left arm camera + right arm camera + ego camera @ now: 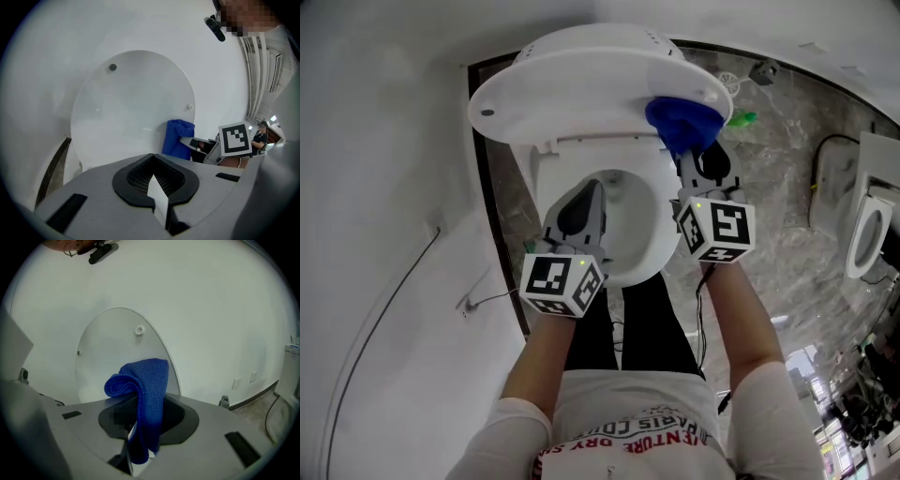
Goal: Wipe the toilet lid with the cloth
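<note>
Toilet lid (581, 89): white and raised, standing above the open bowl (649, 246).
Cloth (684, 122): blue and folded over on itself. It sits at the lower right part of the lid, near the edge, and seems to press on the surface.
Right gripper (692, 155): jaws clenched on the cloth. In the right gripper view the fabric (145, 394) rises out of the closed jaws and curls to the left in front of the lid (110, 357).
Left gripper (589, 192): held over the bowl, well apart from the cloth. In the left gripper view its jaws are pressed together with nothing between them, and they point at the lid (126, 108).
Left gripper view, further: the cloth (177, 138) and the right gripper's marker cube (234, 138) show at the lid's lower right.
Floor (787, 187): grey marbled stone to the right of the toilet.
Wall (384, 187): white, to the left.
</note>
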